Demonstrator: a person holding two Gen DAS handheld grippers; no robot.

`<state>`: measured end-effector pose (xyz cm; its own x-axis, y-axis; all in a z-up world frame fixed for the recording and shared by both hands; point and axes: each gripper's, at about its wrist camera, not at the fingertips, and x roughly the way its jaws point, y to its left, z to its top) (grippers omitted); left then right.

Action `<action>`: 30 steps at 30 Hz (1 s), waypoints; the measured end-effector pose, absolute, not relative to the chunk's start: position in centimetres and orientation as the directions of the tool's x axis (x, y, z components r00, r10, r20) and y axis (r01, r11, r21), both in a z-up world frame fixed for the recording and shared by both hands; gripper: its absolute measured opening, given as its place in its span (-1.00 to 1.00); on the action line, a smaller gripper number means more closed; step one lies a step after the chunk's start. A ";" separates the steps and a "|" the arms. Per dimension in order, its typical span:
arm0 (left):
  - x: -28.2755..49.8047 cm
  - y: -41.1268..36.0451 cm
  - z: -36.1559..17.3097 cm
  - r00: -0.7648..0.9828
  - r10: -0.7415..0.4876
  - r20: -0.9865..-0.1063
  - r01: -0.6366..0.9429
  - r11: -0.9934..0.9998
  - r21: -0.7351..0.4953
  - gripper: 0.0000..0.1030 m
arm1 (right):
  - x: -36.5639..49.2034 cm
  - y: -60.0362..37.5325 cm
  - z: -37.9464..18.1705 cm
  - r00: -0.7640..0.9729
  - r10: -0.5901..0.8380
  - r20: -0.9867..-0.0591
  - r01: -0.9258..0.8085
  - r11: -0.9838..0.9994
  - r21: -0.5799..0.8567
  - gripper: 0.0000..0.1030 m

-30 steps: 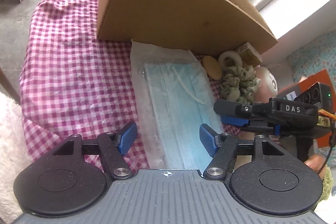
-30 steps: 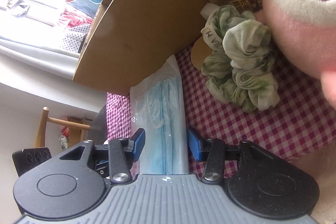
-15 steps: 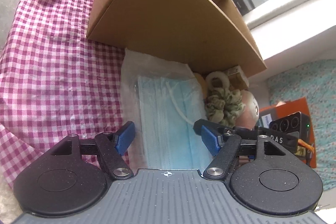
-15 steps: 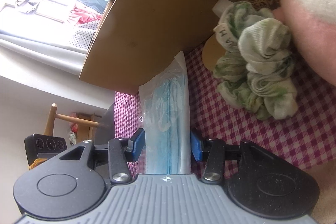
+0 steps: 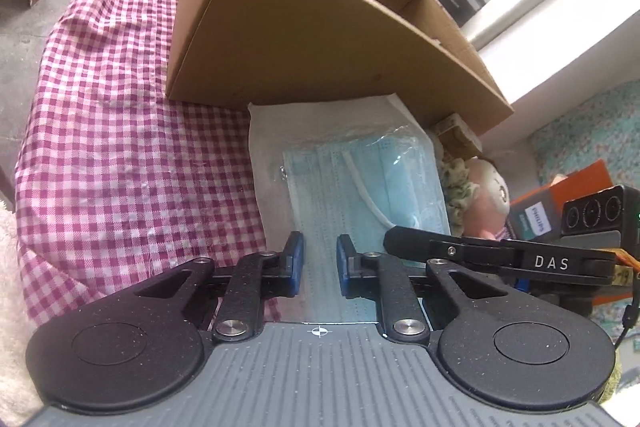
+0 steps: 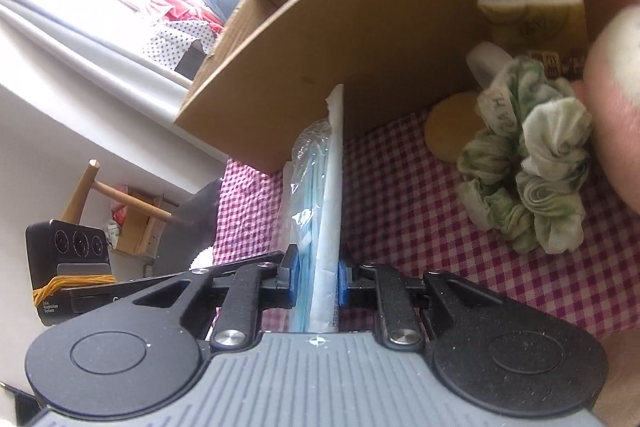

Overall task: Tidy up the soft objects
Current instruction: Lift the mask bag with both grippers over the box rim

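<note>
1. Clear plastic packet of pale blue face masks (image 5: 360,187): frame centre, against the brown cardboard box (image 5: 320,27), gripped at both near edges for lifting.
2. Left gripper (image 5: 319,265) and right gripper (image 6: 314,277): jaws just closed, clamped on the packet.

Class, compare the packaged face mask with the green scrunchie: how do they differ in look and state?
The packaged face mask is flat, pale blue and sealed in clear wrap; the green scrunchie is bunched, ruffled and unwrapped. The mask is pinched by the right gripper; the scrunchie lies untouched on the checked cloth. Both are soft.
</note>
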<state>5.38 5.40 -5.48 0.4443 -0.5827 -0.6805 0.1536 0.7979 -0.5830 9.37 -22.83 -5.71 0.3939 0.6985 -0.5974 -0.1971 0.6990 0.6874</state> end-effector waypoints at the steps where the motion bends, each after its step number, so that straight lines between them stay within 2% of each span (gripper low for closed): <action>1: 4.9 5.8 -5.0 0.450 -0.586 -0.674 0.154 0.794 -0.588 -0.71 | 9.1 -22.7 -5.3 0.392 0.702 -0.595 -0.209 0.698 0.685 -0.62; 9: 3.8 6.2 3.0 0.559 -0.620 -0.550 0.273 0.764 -0.584 -0.71 | 7.8 -22.3 1.3 0.448 0.733 -0.512 -0.363 0.672 0.645 -0.62; 13: 6.3 4.8 8.1 0.588 -0.665 -0.461 0.385 0.731 -0.563 -0.72 | 9.6 -22.4 5.9 0.463 0.761 -0.455 -0.452 0.644 0.618 -0.64; 16: 9.3 3.1 11.0 0.588 -0.684 -0.432 0.437 0.718 -0.542 -0.72 | 12.5 -23.1 8.6 0.465 0.772 -0.433 -0.482 0.631 0.608 -0.65; 21: 15.4 -0.1 13.1 0.581 -0.691 -0.431 0.471 0.717 -0.515 -0.72 | 18.5 -25.7 10.9 0.458 0.799 -0.390 -0.456 0.588 0.668 -0.66; 27: 22.7 -3.1 10.9 0.555 -0.675 -0.487 0.415 0.732 -0.541 -0.69 | 25.5 -29.3 11.1 0.485 0.767 -0.419 -0.398 0.621 0.675 -0.66; 29: 24.2 -4.0 10.0 0.563 -0.638 -0.526 0.383 0.765 -0.518 -0.62 | 28.1 -30.2 10.1 0.480 0.759 -0.441 -0.372 0.631 0.681 -0.66; 30: 24.6 -4.1 9.5 0.562 -0.626 -0.540 0.369 0.774 -0.515 -0.43 | 29.4 -30.7 9.6 0.480 0.745 -0.462 -0.354 0.647 0.675 -0.66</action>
<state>24.56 -4.14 9.51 0.5623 -0.6264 -0.5398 0.3685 0.7743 -0.5145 29.41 -30.70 9.58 0.4803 0.7455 -0.4622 -0.3544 0.6469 0.6752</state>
